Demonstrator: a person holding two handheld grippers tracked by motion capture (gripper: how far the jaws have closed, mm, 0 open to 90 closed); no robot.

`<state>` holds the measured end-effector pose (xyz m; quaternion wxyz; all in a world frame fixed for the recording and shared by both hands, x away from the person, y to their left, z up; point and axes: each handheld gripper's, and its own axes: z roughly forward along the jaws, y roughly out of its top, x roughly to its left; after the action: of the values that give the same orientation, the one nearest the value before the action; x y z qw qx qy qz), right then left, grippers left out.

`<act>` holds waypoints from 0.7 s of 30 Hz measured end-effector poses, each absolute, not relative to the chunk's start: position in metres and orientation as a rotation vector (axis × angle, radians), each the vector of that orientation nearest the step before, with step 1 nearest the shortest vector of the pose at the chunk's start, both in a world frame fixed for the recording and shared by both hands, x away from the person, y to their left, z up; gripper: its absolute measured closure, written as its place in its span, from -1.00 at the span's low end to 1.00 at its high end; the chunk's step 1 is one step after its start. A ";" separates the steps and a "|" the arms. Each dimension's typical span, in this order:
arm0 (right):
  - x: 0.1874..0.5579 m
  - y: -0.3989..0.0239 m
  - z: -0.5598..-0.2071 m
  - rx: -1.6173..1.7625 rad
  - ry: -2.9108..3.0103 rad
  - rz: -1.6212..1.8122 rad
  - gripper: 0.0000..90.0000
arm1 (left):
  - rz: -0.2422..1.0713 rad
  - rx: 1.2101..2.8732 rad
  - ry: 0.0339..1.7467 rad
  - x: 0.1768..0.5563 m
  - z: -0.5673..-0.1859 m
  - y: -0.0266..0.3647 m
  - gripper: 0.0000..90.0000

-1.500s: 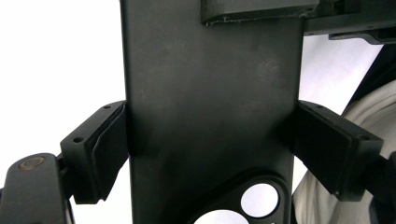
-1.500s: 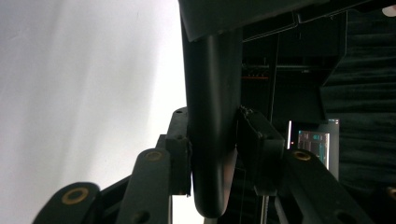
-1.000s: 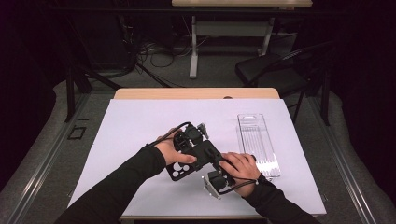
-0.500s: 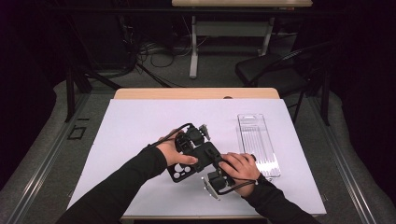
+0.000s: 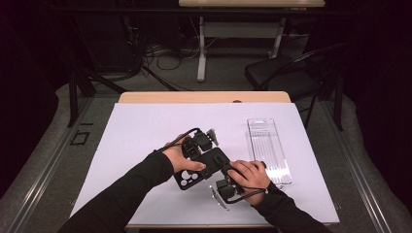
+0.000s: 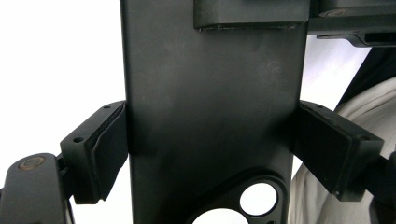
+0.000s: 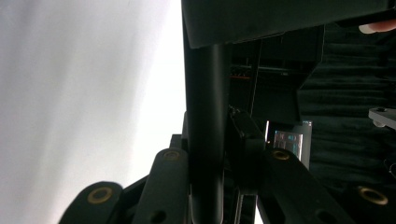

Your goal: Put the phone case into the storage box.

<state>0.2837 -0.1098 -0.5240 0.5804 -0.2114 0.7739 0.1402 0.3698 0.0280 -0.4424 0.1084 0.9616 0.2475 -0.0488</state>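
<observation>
Left gripper (image 6: 210, 154): we clamp the flat black metal plate with round holes (image 6: 210, 116) across its width.
Right gripper (image 7: 208, 196): our jaws have just been closing and now pinch that plate's edge.

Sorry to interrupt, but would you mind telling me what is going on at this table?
A person holds a flat black plate between two hand-held grippers above the white table. The left gripper is clamped across the plate's width, its fingers pressing both edges. The right gripper has just been closing on the plate's thin edge and now pinches it. A clear plastic tray lies to the right.
</observation>
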 end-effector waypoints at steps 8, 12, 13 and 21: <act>0.283 -0.111 -0.525 -0.480 1.804 0.337 0.82 | -0.195 2.806 0.762 0.372 -0.444 0.028 -0.68; 0.283 -0.111 -0.525 -0.479 1.804 0.335 0.84 | -0.212 2.805 0.765 0.373 -0.445 0.028 -0.68; 0.283 -0.111 -0.525 -0.478 1.804 0.335 0.85 | -0.219 2.797 0.766 0.374 -0.445 0.029 -0.68; 0.282 -0.111 -0.526 -0.467 1.800 0.340 0.86 | -0.237 2.793 0.771 0.374 -0.445 0.030 -0.68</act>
<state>0.2824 -0.1106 -0.5264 0.5855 -0.2003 0.7719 0.1457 0.3743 0.0302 -0.4450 0.1169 0.9541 0.2635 -0.0809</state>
